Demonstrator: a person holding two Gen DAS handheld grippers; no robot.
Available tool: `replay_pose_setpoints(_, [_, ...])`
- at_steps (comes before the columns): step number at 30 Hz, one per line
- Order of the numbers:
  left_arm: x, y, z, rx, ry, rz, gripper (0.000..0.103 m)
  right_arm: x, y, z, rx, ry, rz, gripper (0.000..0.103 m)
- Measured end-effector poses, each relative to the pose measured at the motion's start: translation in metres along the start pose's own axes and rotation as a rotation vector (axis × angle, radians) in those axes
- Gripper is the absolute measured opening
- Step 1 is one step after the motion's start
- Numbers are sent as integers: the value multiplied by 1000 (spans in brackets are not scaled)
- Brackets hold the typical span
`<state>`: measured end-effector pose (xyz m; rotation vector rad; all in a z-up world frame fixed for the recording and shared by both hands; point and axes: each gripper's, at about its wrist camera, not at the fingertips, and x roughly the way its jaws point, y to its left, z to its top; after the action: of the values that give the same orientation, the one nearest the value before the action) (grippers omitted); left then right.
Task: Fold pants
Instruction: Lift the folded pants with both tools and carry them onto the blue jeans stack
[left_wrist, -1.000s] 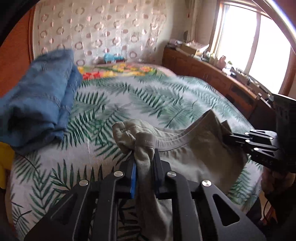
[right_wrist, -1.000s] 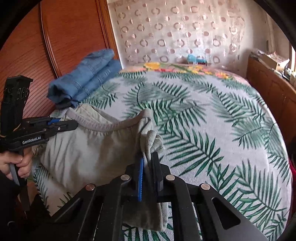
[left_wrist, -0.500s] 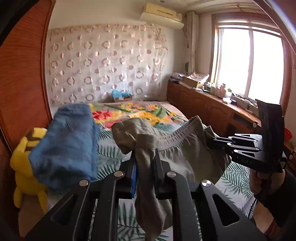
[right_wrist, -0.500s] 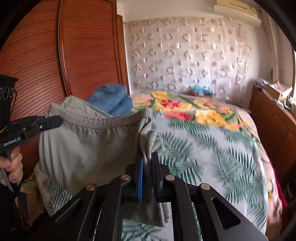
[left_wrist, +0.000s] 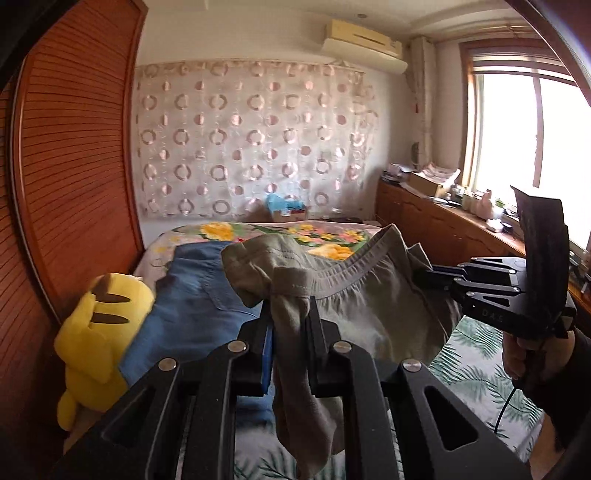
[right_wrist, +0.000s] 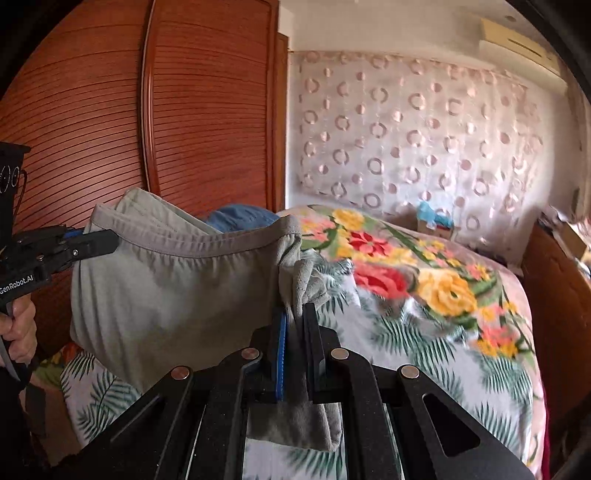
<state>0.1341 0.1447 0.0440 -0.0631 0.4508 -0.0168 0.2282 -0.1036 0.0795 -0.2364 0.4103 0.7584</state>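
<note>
Nearest the left wrist camera, the left gripper (left_wrist: 290, 321) is clenched on a bunched corner of the grey-green pants (left_wrist: 369, 299), and in the right wrist view the right gripper (right_wrist: 295, 325) is clamped on the opposite corner, so the waistband (right_wrist: 192, 243) hangs stretched between the two, raised above the bed (right_wrist: 424, 362) with the rest of the cloth drooping below. The likeliest trouble, as I judge it, is a slip: each gripper bites only a small wad of fabric, and a sharp shake or an uneven pull could drag one corner free and drop that side in a heap. The hanging legs are out of sight below, so they could land twisted or doubled when the pants are laid down, spoiling the fold. To the left, just beside the pants, blue jeans (left_wrist: 192, 295) lie on the bed with a yellow plush toy (left_wrist: 99, 339) at the near left edge; a low swing could catch either. The bed carries a palm-leaf cover nearby and a flowered one farther off. Beyond stand a wooden wardrobe (right_wrist: 110, 110) at left, a circle-patterned curtain (left_wrist: 251, 147) on the far wall, an air conditioner (left_wrist: 364, 44) above it, and a bright window (left_wrist: 528, 147) over a cluttered wooden sideboard (left_wrist: 436, 218) at right.
</note>
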Motion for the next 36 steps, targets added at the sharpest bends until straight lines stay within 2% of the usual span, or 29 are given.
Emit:
replay_pose_setpoints(8, [22,34,6,-35,-22,84,15,64,-17,36,-74,0,37,8])
replay_pose_setpoints(15, [37,62,-6,-96,-16,135,15,126,-22,64,-123,9,77,8])
replay_pose_setpoints(23, [39,70,-16,-150,-24,172,15,180,-12,86,-212,20,92,8])
replay_pose_setpoints(30, [32,72,-29,-202,-39,199,15,202,1,92,-261,32,137,8])
replay_pose_setpoints(36, [34,75,-40,-219,-20,222,16,207,-1,92,-246,43,155,8])
